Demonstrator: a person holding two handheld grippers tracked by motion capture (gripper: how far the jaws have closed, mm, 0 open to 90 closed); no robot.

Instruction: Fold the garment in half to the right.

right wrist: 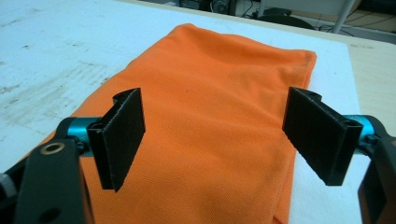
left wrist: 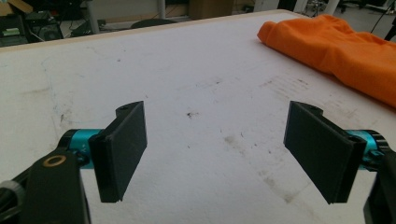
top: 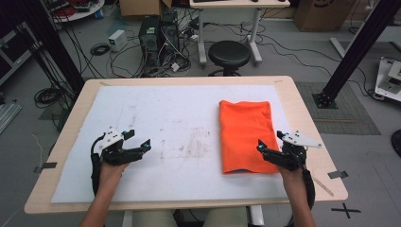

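Directly beneath the spread right gripper [right wrist: 212,140] lies the orange cloth [right wrist: 215,107].

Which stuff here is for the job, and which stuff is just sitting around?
For the job:
- folded orange cloth on the white mat
- right gripper, open, at the cloth's near right edge
- left gripper, open, over bare mat

Just lying about:
- black stool beyond the table
- computer tower and cables on the floor
- cardboard box
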